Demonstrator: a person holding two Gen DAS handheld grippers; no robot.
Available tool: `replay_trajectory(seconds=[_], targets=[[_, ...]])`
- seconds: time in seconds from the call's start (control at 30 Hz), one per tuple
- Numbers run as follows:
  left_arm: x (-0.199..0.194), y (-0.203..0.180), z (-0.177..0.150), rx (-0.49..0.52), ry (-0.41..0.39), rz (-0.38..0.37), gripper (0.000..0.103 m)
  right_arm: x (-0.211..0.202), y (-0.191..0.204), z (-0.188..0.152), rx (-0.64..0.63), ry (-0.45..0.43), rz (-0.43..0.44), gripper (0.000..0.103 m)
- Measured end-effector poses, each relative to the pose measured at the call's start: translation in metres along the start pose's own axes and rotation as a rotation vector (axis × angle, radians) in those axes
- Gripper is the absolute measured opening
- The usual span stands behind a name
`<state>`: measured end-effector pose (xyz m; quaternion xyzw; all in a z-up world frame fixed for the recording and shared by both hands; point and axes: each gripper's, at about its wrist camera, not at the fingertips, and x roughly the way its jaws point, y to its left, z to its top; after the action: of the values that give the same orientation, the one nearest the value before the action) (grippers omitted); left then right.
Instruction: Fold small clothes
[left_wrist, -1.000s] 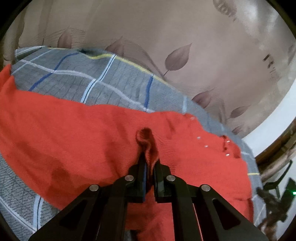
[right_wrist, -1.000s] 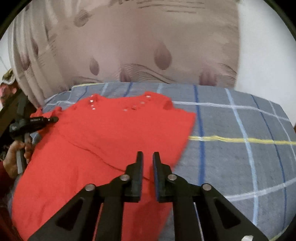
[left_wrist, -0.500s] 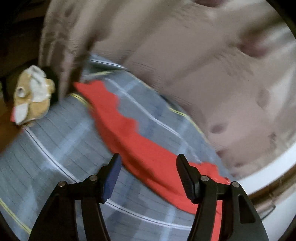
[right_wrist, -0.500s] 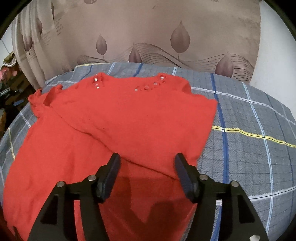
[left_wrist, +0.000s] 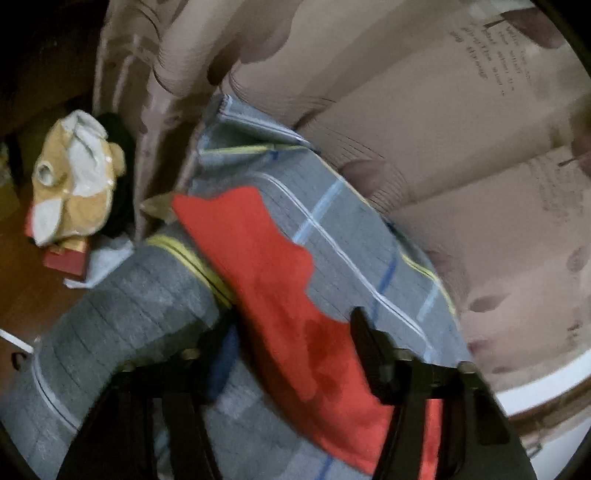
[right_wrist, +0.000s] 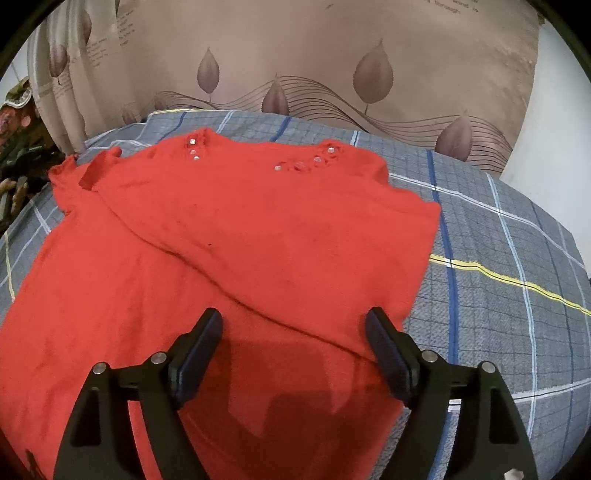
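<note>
Garment (right_wrist: 236, 229): 1, red | left gripper (left_wrist: 291, 332): spread, empty | right gripper (right_wrist: 293, 332): spread, empty

Garment (right_wrist: 229, 236) on bedspread (right_wrist: 517, 240), curtain (right_wrist: 314, 55) behind, right tool (right_wrist: 293, 339) over its near edge

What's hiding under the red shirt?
The red shirt lies on a grey checked blanket, which shows all around it. Whatever else might be beneath is covered by the cloth.

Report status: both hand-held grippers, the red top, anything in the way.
Left hand-held gripper open, empty. Right hand-held gripper open, over the red top. Top lies partly folded on the plaid blanket. Nothing in the way.
</note>
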<state>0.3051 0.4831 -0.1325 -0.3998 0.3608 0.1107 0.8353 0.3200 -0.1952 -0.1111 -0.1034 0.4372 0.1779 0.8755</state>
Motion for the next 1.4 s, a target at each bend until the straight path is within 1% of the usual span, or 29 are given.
replay_trajectory(seconds=[0.03, 0.07, 0.1, 0.13, 0.17, 0.23, 0.3, 0.33, 0.37, 0.43, 0.47, 0.5, 0.6, 0.67, 0.73, 0.83, 0.9, 0.97, 1.0, 1.03, 1.07, 1.1, 1.13, 1.17, 1.2, 1.23, 1.27, 1.3, 1.4], targets=[[0.003, -0.001, 0.002, 0.003, 0.010, 0.018, 0.004, 0.000, 0.000, 0.000, -0.001, 0.001, -0.002, 0.078], [0.002, -0.002, 0.001, -0.011, -0.003, 0.018, 0.005, 0.000, 0.000, 0.000, 0.000, 0.001, -0.003, 0.078], [-0.005, -0.007, -0.001, -0.018, -0.036, 0.001, 0.005, 0.000, 0.000, 0.000, 0.001, 0.000, -0.002, 0.078], [-0.017, -0.021, -0.003, -0.007, -0.080, -0.036, 0.005, 0.000, -0.001, 0.000, 0.006, -0.002, 0.004, 0.078], [-0.028, -0.033, -0.005, 0.014, -0.103, -0.063, 0.005, 0.000, -0.003, 0.000, 0.011, -0.004, 0.009, 0.078], [-0.056, -0.080, -0.015, 0.113, -0.154, -0.144, 0.005, -0.002, -0.007, 0.000, 0.034, -0.014, 0.033, 0.078], [-0.077, -0.125, -0.027, 0.188, -0.173, -0.209, 0.005, -0.005, -0.012, -0.001, 0.060, -0.027, 0.055, 0.078], [-0.088, -0.154, -0.037, 0.229, -0.173, -0.255, 0.005, -0.007, -0.017, -0.001, 0.083, -0.040, 0.074, 0.078], [-0.094, -0.176, -0.045, 0.262, -0.173, -0.283, 0.004, -0.009, -0.020, -0.002, 0.099, -0.051, 0.086, 0.078], [-0.107, -0.230, -0.071, 0.364, -0.185, -0.334, 0.005, -0.015, -0.030, -0.004, 0.152, -0.083, 0.106, 0.083], [-0.108, -0.251, -0.082, 0.403, -0.180, -0.356, 0.005, -0.018, -0.036, -0.005, 0.178, -0.098, 0.114, 0.086], [-0.107, -0.277, -0.100, 0.449, -0.164, -0.382, 0.005, -0.021, -0.042, -0.005, 0.208, -0.116, 0.131, 0.087], [-0.091, -0.330, -0.145, 0.536, -0.115, -0.418, 0.005, -0.030, -0.065, -0.010, 0.322, -0.174, 0.198, 0.087], [-0.068, -0.362, -0.186, 0.602, -0.062, -0.435, 0.005, -0.033, -0.083, -0.015, 0.415, -0.204, 0.235, 0.087], [-0.039, -0.387, -0.231, 0.649, 0.018, -0.459, 0.005, -0.033, -0.096, -0.020, 0.492, -0.218, 0.255, 0.087], [0.008, -0.407, -0.279, 0.678, 0.103, -0.479, 0.005, -0.033, -0.103, -0.023, 0.537, -0.229, 0.283, 0.087], [0.035, -0.415, -0.311, 0.715, 0.141, -0.512, 0.005, -0.035, -0.103, -0.023, 0.540, -0.236, 0.288, 0.088], [0.059, -0.418, -0.335, 0.756, 0.184, -0.551, 0.005, -0.036, -0.101, -0.023, 0.527, -0.243, 0.292, 0.088], [0.069, -0.419, -0.345, 0.765, 0.219, -0.557, 0.011, -0.037, -0.101, -0.023, 0.522, -0.245, 0.291, 0.088], [0.075, -0.419, -0.353, 0.765, 0.247, -0.564, 0.014, -0.038, -0.099, -0.023, 0.513, -0.248, 0.292, 0.088], [0.082, -0.419, -0.359, 0.760, 0.283, -0.566, 0.027, -0.038, -0.099, -0.023, 0.509, -0.250, 0.294, 0.088], [0.086, -0.418, -0.364, 0.762, 0.304, -0.555, 0.052, -0.038, -0.099, -0.022, 0.505, -0.253, 0.295, 0.089], [0.086, -0.421, -0.368, 0.769, 0.294, -0.535, 0.065, -0.039, -0.098, -0.023, 0.503, -0.257, 0.294, 0.089], [0.082, -0.423, -0.370, 0.775, 0.262, -0.526, 0.076, -0.039, -0.098, -0.022, 0.502, -0.259, 0.294, 0.090], [0.072, -0.423, -0.371, 0.785, 0.208, -0.529, 0.082, -0.039, -0.099, -0.022, 0.502, -0.261, 0.296, 0.090], [0.064, -0.423, -0.371, 0.793, 0.176, -0.534, 0.087, -0.039, -0.099, -0.023, 0.504, -0.264, 0.298, 0.091], [0.056, -0.423, -0.370, 0.798, 0.148, -0.535, 0.095, -0.039, -0.099, -0.023, 0.506, -0.267, 0.297, 0.091], [0.047, -0.423, -0.368, 0.801, 0.126, -0.532, 0.099, -0.039, -0.099, -0.024, 0.509, -0.268, 0.297, 0.091], [0.026, -0.410, -0.349, 0.794, 0.101, -0.520, 0.100, -0.040, -0.101, -0.026, 0.521, -0.273, 0.300, 0.091]])
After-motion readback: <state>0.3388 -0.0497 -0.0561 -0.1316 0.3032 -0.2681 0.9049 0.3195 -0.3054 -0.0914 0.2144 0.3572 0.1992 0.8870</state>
